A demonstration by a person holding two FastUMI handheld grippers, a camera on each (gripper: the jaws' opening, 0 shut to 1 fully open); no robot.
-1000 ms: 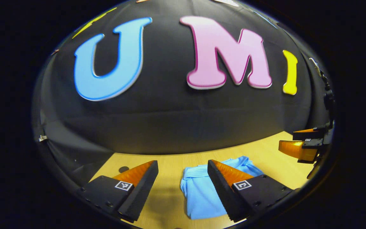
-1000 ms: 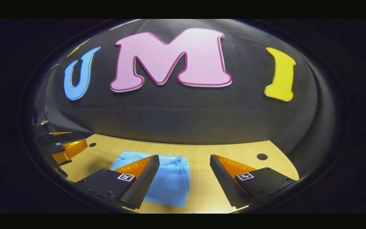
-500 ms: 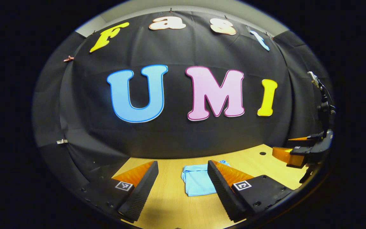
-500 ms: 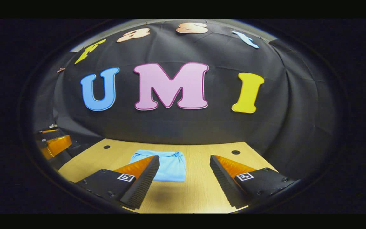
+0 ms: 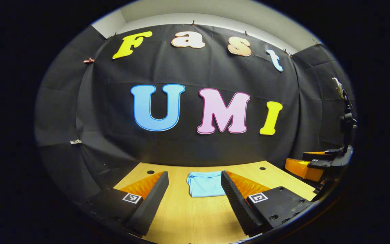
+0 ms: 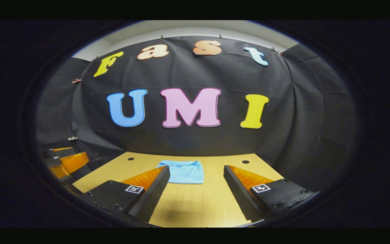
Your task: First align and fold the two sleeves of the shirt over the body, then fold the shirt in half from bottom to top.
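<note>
Both grippers, left (image 5: 195,198) and right (image 6: 196,191), hover above the table (image 6: 195,206), jaws apart, folded shirt (image 6: 185,172) ahead

Both hand-held grippers, left (image 5: 195,189) & right (image 6: 196,184), pulled back from folded shirt (image 5: 204,183), now farther off.

Left gripper (image 5: 195,196) open above table (image 5: 195,220); folded shirt (image 5: 204,183) beyond fingers (right gripper (image 5: 311,164) far right)
</note>
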